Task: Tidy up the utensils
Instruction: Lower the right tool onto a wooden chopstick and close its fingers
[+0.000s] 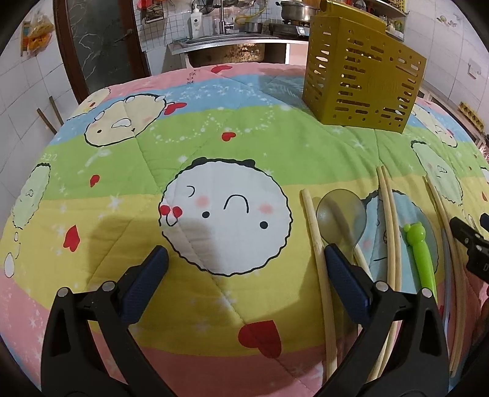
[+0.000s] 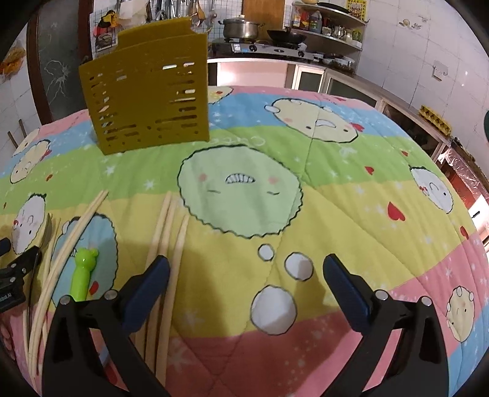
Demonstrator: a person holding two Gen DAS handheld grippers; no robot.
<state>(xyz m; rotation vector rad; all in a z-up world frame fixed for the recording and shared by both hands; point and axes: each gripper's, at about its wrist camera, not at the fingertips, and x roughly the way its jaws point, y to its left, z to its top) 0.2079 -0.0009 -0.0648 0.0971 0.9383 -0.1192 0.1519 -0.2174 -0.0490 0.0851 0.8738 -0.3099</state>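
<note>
A mustard-yellow slotted utensil holder [image 1: 363,76] stands upright at the far side of the quilt; it also shows in the right wrist view [image 2: 149,97]. Several bamboo chopsticks [image 1: 389,220] lie on the quilt with a translucent grey spoon [image 1: 342,213] and a green frog-topped utensil [image 1: 420,253]. The chopsticks [image 2: 166,238] and the green utensil [image 2: 82,271] show at the left of the right wrist view. My left gripper [image 1: 244,268] is open and empty, its right finger over the spoon handle. My right gripper [image 2: 246,274] is open and empty, its left finger beside three chopsticks.
A colourful cartoon quilt [image 1: 214,146] covers the table. Behind it are a sink counter [image 1: 226,42] and a stove with a pot [image 2: 241,29]. The right gripper's tip [image 1: 470,241] shows at the right edge of the left wrist view.
</note>
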